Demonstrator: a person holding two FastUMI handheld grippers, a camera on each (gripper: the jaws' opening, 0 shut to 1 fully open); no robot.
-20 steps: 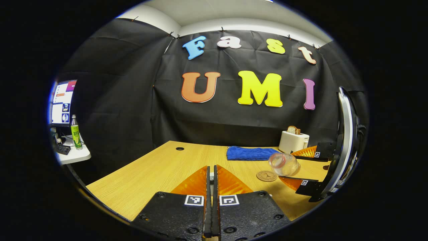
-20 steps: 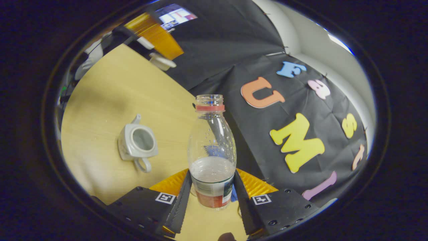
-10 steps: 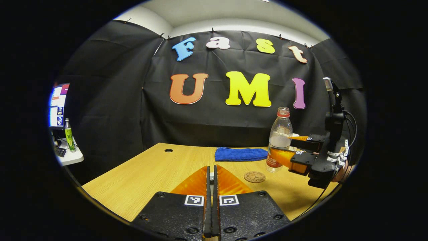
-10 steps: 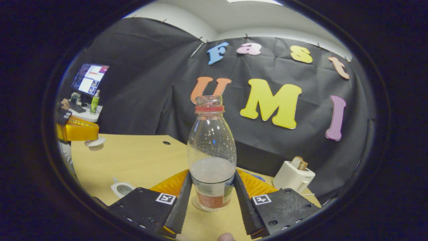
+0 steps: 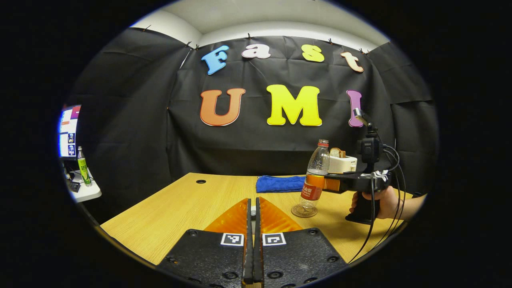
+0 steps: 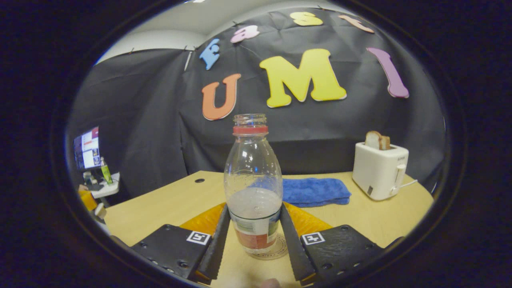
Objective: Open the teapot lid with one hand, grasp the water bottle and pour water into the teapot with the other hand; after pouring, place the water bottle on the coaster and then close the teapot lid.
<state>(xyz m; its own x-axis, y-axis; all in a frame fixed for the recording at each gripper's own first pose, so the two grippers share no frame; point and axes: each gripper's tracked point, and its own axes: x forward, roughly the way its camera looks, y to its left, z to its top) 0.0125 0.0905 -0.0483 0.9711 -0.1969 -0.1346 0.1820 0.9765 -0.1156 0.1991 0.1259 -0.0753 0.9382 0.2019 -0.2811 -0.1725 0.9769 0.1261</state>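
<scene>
setting the bottle on the coaster

standing upright, the water bottle (image 6: 253,188) rests on the coaster (image 5: 304,211), pinched at its label by the right gripper (image 6: 253,236). the left gripper (image 5: 252,224) hovers above the table (image 5: 180,208), its fingers pressed together around something thin i cannot make out.

Black cloth wall (image 5: 132,132) behind wooden table (image 5: 180,208); white ceiling (image 5: 256,16); side desk (image 5: 86,194), possibly monitor (image 5: 68,132) above.
</scene>
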